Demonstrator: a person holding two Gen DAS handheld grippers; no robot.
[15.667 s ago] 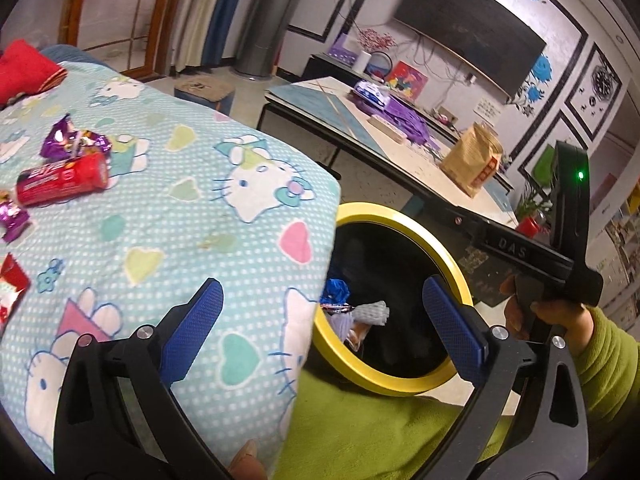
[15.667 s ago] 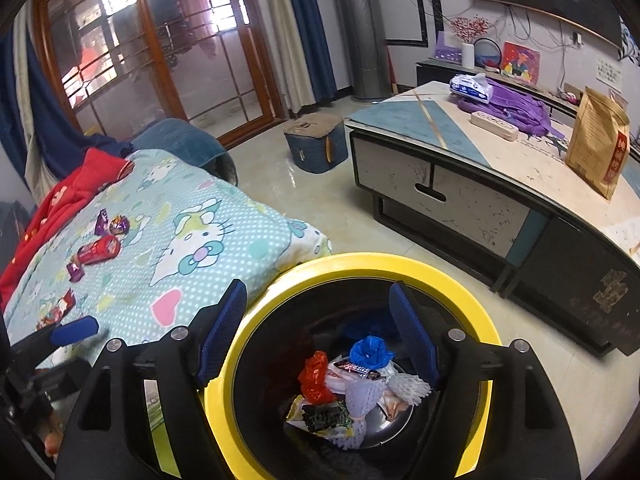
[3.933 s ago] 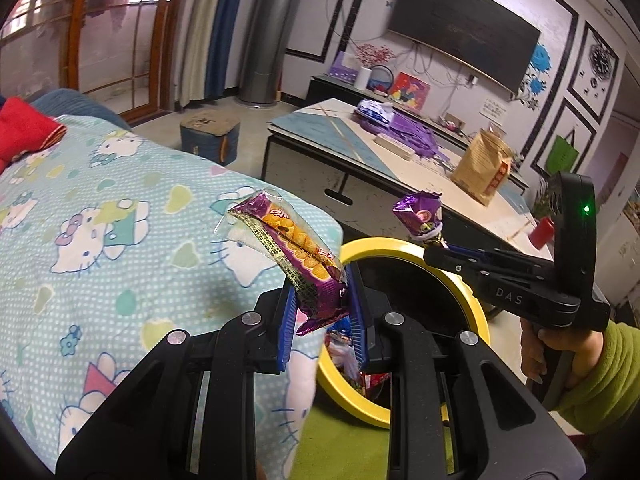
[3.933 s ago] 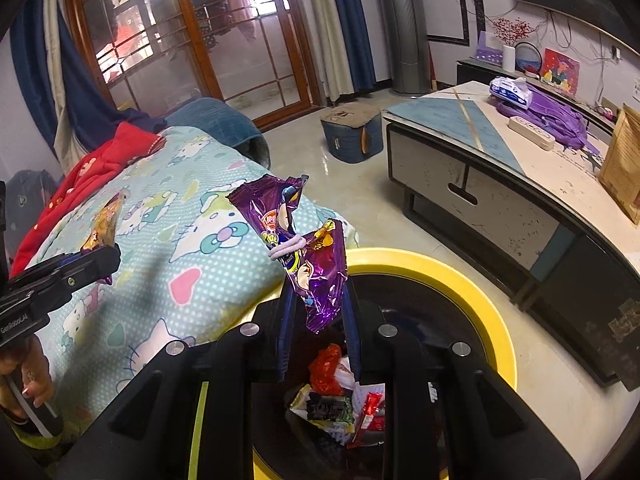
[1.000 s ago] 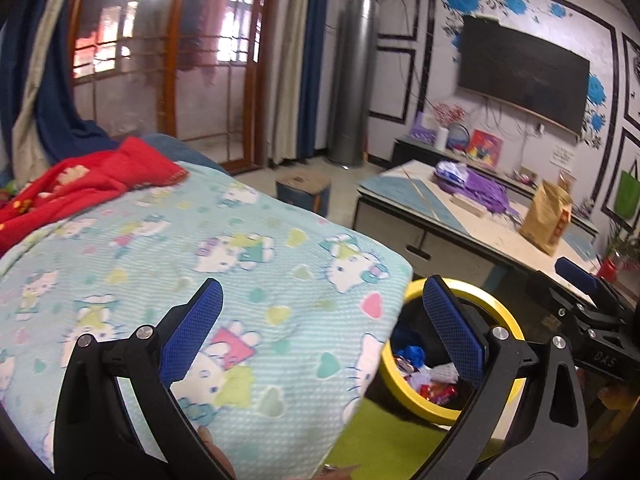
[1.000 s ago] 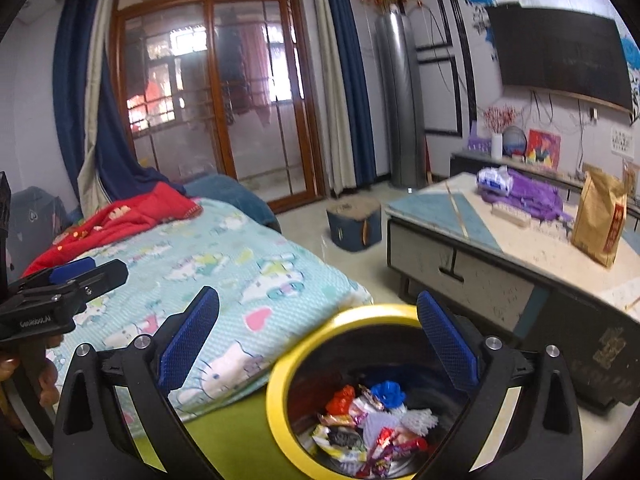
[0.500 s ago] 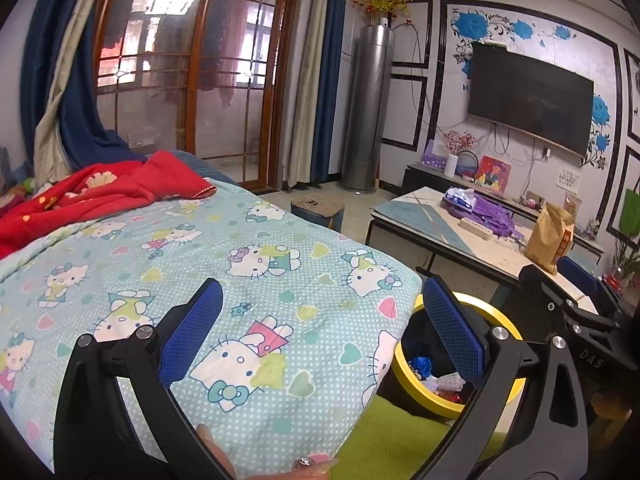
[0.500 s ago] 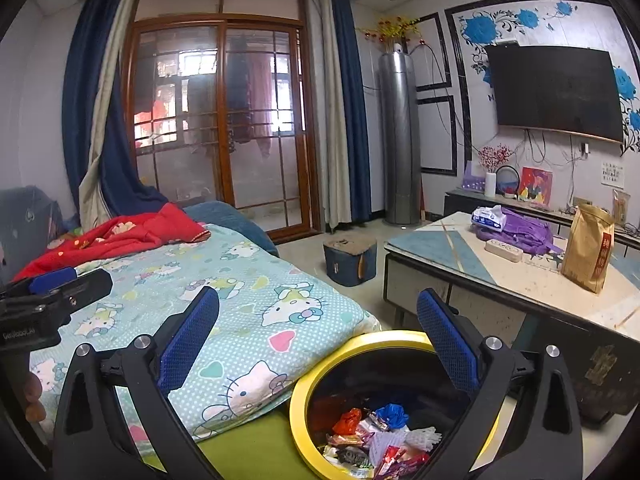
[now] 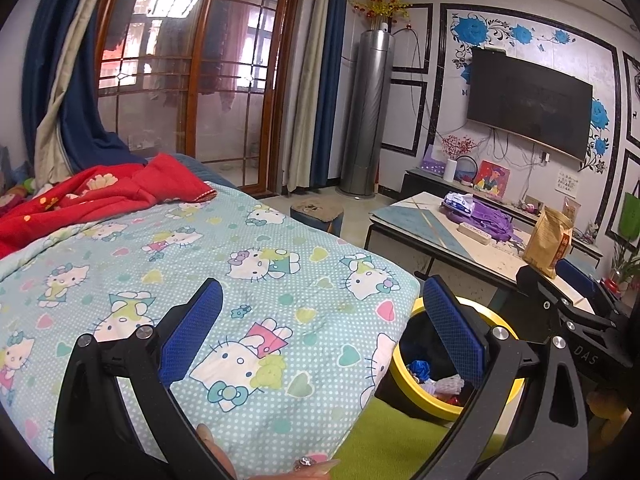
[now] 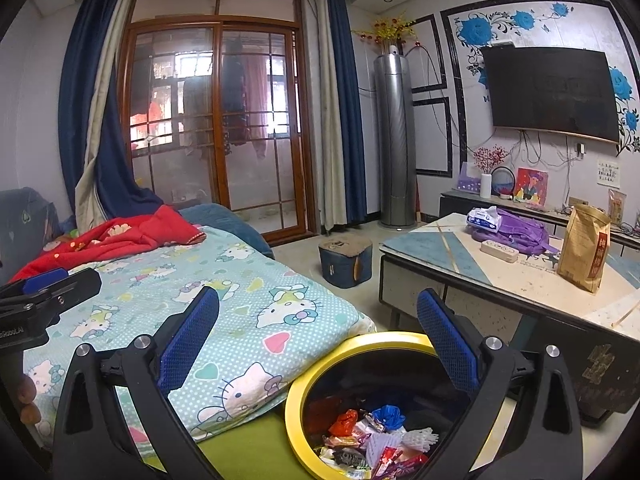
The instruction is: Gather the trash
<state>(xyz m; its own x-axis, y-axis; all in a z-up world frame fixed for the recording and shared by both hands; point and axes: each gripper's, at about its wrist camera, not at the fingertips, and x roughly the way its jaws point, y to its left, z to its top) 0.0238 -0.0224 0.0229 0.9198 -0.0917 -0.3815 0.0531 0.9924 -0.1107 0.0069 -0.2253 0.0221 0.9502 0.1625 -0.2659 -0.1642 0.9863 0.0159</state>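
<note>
Both your left claw [image 9: 320, 332] and right claw [image 10: 316, 336] are wide apart and hold nothing; wrappers [image 10: 372, 440] fill the bin [image 10: 296, 412], and the bed [image 9: 240, 280] looks clean, I think.

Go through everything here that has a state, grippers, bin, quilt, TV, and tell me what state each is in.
Left gripper: open, empty.
Right gripper: open, empty.
Yellow-rimmed bin: uncovered, wrappers piled inside.
Cartoon-cat quilt: spread flat, no wrappers on the visible part.
Red blanket: crumpled.
TV: screen dark.
Brown paper bag: standing upright.
</note>
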